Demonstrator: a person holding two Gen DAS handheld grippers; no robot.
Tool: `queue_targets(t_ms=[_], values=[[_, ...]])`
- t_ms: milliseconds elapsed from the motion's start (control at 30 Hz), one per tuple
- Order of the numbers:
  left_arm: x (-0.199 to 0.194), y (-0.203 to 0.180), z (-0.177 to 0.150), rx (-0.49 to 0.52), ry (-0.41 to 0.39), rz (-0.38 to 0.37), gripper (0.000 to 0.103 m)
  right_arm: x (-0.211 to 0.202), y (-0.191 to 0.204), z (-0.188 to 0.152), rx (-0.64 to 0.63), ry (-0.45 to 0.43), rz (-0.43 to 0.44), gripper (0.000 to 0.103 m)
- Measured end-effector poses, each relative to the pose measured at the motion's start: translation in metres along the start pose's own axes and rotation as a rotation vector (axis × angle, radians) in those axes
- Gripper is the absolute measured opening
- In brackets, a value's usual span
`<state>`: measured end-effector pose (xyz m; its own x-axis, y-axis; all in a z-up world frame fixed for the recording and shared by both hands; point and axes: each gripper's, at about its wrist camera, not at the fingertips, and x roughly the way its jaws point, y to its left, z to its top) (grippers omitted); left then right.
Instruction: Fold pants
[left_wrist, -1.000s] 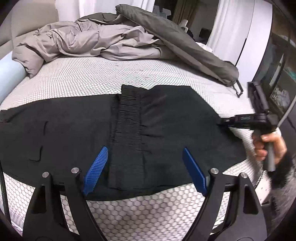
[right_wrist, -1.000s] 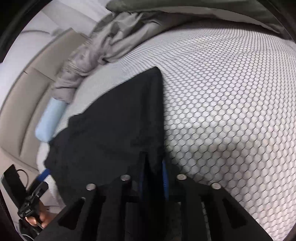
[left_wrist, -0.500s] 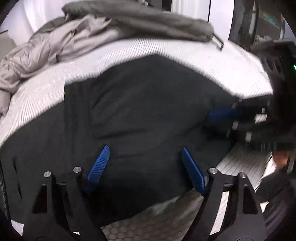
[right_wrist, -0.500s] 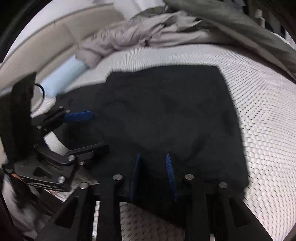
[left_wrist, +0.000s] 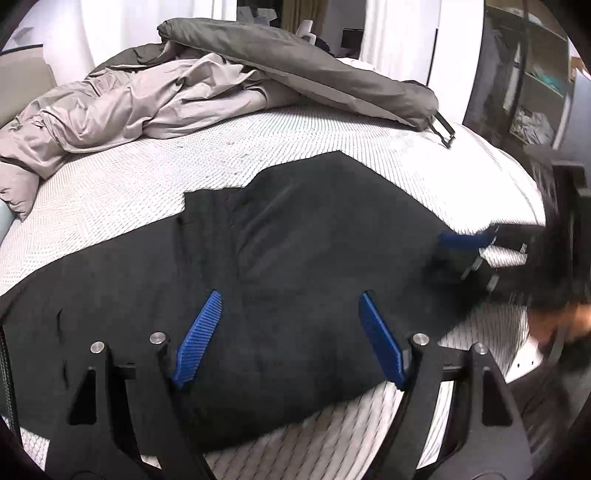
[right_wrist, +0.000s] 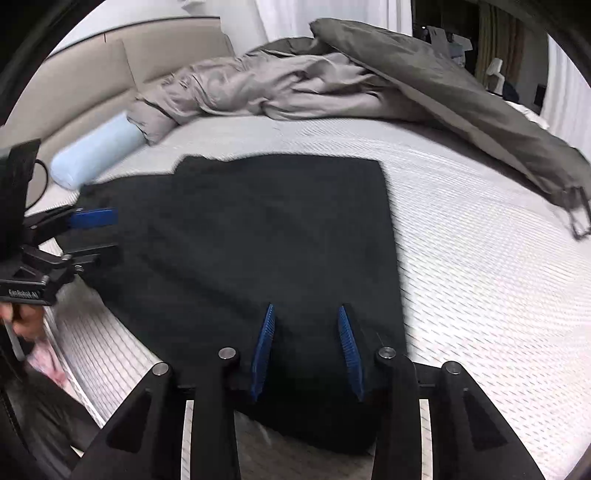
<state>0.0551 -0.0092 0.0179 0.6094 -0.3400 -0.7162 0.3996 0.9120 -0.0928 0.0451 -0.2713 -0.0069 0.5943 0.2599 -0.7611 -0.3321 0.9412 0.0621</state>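
Observation:
Black pants (left_wrist: 303, 236) lie folded and flat on the white mattress (left_wrist: 122, 188). My left gripper (left_wrist: 290, 295) hovers open over their near part, blue pads wide apart and nothing between them. The same pants (right_wrist: 266, 221) fill the middle of the right wrist view. My right gripper (right_wrist: 306, 308) is above their near edge, its jaws opening with no cloth pinched between the pads. From the left wrist view the right gripper (left_wrist: 439, 253) sits at the pants' right edge, held by a hand (left_wrist: 554, 321). The left gripper (right_wrist: 110, 234) shows at the pants' left end.
A crumpled grey duvet (left_wrist: 155, 96) and a darker grey cover (left_wrist: 332, 77) with a strap (left_wrist: 443, 131) lie at the back of the bed. A light blue bolster (right_wrist: 96, 153) rests by the beige headboard (right_wrist: 92, 74). Dark shelving (left_wrist: 532, 85) stands to the right.
The right gripper was shut on the pants' edge a second ago; it has let go and its pads now stand apart above the cloth. Both views have swung across the bed.

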Motion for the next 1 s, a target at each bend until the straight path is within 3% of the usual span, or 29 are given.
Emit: queue_targets(t_ms=[67, 133, 233, 333, 367, 467, 533, 633, 700, 800, 900, 967, 1000], values=[[0.020, -0.004, 0.006, 0.010, 0.036, 0.001, 0.073, 0.015, 0.016, 0.007, 0.004, 0.006, 0.022, 0.039], [0.042, 0.000, 0.002, 0.012, 0.111, 0.020, 0.059, 0.040, 0.035, 0.020, -0.016, 0.042, 0.034, 0.039], [0.041, 0.006, -0.005, 0.060, 0.093, 0.011, 0.057, 0.052, 0.037, 0.021, -0.077, 0.081, -0.012, 0.039], [0.031, 0.021, -0.013, 0.019, 0.099, -0.017, 0.060, 0.029, 0.009, 0.007, -0.061, 0.084, -0.228, 0.040], [0.028, 0.021, -0.015, 0.029, 0.101, -0.009, 0.059, 0.026, -0.002, 0.004, -0.035, 0.090, -0.251, 0.042], [0.014, 0.020, -0.015, 0.029, 0.091, 0.029, 0.059, 0.004, -0.032, -0.003, 0.110, 0.076, -0.139, 0.043], [-0.001, 0.019, -0.011, 0.000, 0.056, 0.025, 0.059, -0.011, -0.024, 0.002, 0.094, 0.016, -0.146, 0.043], [-0.003, 0.013, 0.016, -0.008, 0.018, 0.040, 0.059, -0.005, 0.001, 0.019, 0.075, -0.007, -0.058, 0.043], [0.010, 0.011, 0.032, -0.020, 0.034, 0.037, 0.059, 0.010, 0.021, 0.035, 0.052, 0.000, -0.016, 0.043], [0.046, 0.018, 0.040, -0.039, 0.133, 0.030, 0.049, 0.043, 0.039, 0.048, 0.011, 0.064, 0.036, 0.047], [0.057, 0.033, 0.029, -0.044, 0.142, 0.002, 0.036, 0.075, 0.035, 0.051, 0.032, 0.147, 0.036, 0.047], [0.048, 0.040, 0.023, -0.036, 0.127, -0.029, 0.035, 0.072, 0.032, 0.048, -0.019, 0.148, -0.054, 0.047], [0.046, 0.044, 0.022, -0.042, 0.125, -0.009, 0.036, 0.066, 0.025, 0.045, -0.036, 0.144, -0.142, 0.047]])
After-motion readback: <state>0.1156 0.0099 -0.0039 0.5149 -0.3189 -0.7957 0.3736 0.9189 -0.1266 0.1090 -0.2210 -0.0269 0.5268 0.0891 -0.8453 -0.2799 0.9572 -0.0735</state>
